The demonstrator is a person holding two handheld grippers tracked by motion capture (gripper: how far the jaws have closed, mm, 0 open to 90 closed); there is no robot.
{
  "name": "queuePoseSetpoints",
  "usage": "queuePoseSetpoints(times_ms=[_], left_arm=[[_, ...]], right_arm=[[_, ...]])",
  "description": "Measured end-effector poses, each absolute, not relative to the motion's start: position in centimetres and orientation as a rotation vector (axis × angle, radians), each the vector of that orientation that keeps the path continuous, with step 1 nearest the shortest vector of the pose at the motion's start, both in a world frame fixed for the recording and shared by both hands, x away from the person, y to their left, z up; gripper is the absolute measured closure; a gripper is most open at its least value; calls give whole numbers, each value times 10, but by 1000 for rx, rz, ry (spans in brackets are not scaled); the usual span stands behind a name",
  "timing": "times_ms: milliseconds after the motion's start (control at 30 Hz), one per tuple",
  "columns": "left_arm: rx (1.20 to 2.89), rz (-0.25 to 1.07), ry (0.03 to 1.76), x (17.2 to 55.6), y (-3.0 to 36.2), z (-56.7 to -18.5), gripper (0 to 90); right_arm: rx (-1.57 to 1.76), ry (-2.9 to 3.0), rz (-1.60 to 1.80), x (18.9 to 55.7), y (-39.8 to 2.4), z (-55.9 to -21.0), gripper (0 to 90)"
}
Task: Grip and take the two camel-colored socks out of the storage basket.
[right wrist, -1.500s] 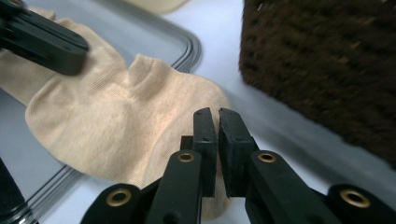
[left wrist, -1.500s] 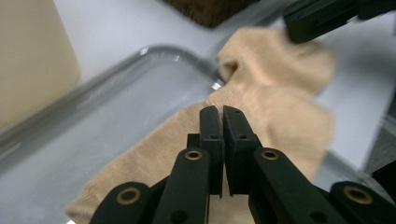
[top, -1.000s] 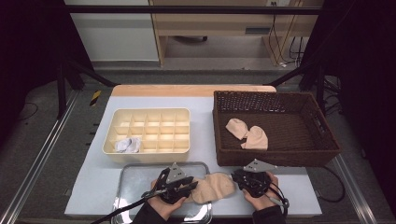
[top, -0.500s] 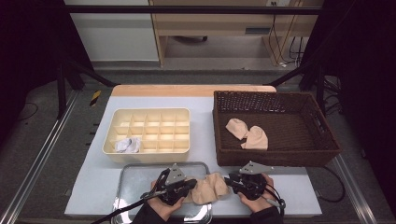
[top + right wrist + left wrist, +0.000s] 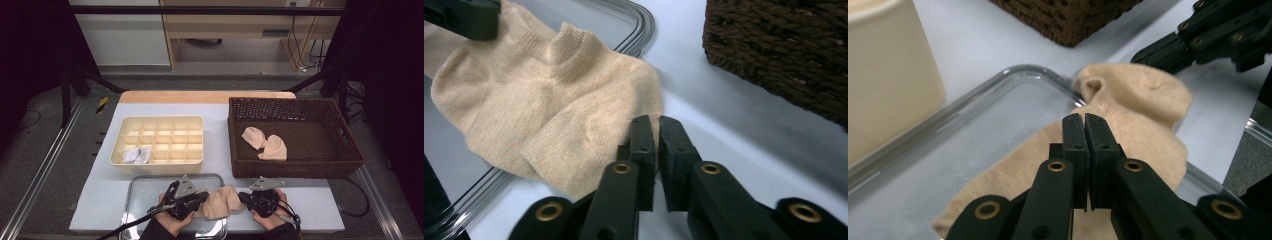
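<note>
The beige sock [image 5: 222,201] lies between both closed grippers, left gripper [image 5: 200,198] seemingly pinching it, right gripper [image 5: 243,197] just closed beside it; it has bunched narrower.

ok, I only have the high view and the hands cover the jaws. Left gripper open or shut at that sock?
Observer: Shut. In the left gripper view, the left gripper has its jaws pressed together, tips down on the beige sock. I can't tell if any fabric is pinched.
Operator: and the right one?
Observer: The right gripper is shut too. Its tips are at the sock's edge, with no fabric visible between the jaws.
Operator: sock fully inside the tray?
Observer: No. In the right gripper view, part of it drapes over the metal tray rim onto the white table.
</note>
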State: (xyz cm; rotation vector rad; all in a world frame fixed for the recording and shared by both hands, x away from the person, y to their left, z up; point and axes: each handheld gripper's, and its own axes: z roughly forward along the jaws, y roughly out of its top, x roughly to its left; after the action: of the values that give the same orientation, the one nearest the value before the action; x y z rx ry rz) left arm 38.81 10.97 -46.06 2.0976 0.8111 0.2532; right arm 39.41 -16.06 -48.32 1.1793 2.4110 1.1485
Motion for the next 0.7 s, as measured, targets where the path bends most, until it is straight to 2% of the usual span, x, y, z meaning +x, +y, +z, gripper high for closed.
queuePoseSetpoints(times_ms=[67,400,700], left_arm=[[2092,247,816,388,111,-460,882],[2102,233,824,391,113,-461,881],[2098,248,836,393,113,-465,880]], right_arm=[[1182,2417,1130,394,-160,-481,900],[1220,2265,1121,397,-181,-467,896],[1231,2276,1145,402,-181,-476,740]])
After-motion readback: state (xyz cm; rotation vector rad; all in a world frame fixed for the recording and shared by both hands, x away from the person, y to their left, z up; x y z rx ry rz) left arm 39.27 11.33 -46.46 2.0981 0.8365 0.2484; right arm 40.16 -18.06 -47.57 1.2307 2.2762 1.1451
